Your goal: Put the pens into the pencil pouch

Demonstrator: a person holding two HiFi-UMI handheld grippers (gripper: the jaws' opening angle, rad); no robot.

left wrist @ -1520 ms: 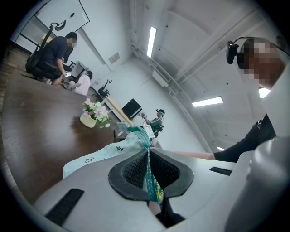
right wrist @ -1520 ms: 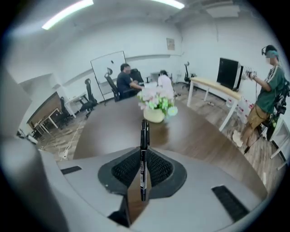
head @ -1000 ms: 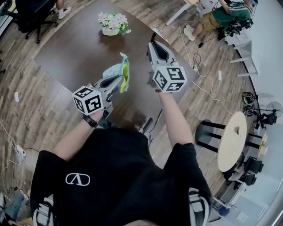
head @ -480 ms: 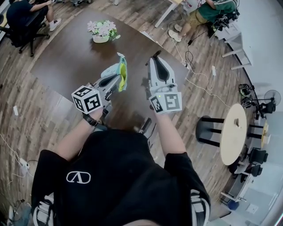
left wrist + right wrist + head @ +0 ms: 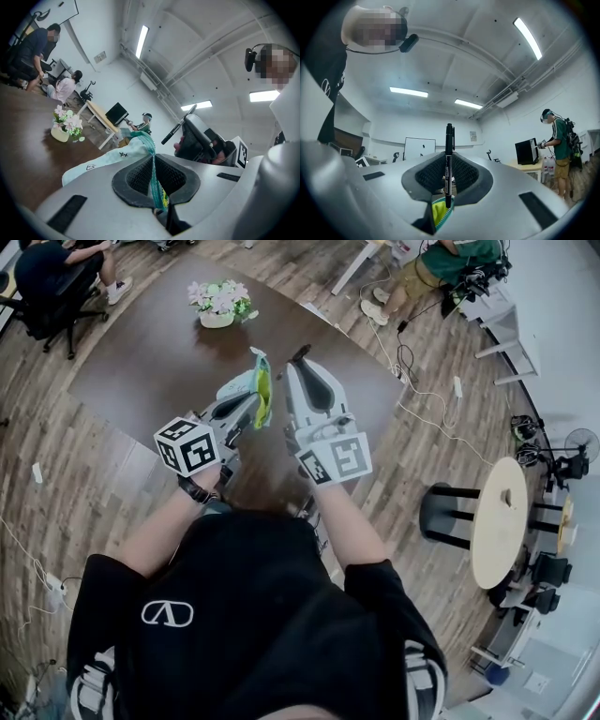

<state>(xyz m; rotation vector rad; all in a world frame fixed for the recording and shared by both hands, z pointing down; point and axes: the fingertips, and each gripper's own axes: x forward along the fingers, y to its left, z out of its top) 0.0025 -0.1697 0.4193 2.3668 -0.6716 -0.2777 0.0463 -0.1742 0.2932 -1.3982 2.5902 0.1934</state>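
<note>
Left gripper [image 5: 153, 182] has its jaws closed tight on the zipper edge of the mint pencil pouch [image 5: 108, 161], which hangs out ahead of the jaws, held up off the dark brown table [image 5: 141, 371]. In the head view the pouch sits at frame centre, with its yellow-green lining showing. Right gripper [image 5: 448, 180] is clamped on a black pen [image 5: 449, 150], which stands upright across the pads with its capped end up. The pen's lower end is right at the pouch's open mouth, low in the right gripper view; whether it is inside cannot be told. In the head view the two grippers are just beside each other, over the table's near edge. A flower pot [image 5: 218, 306] sits on the table, at upper left.
</note>
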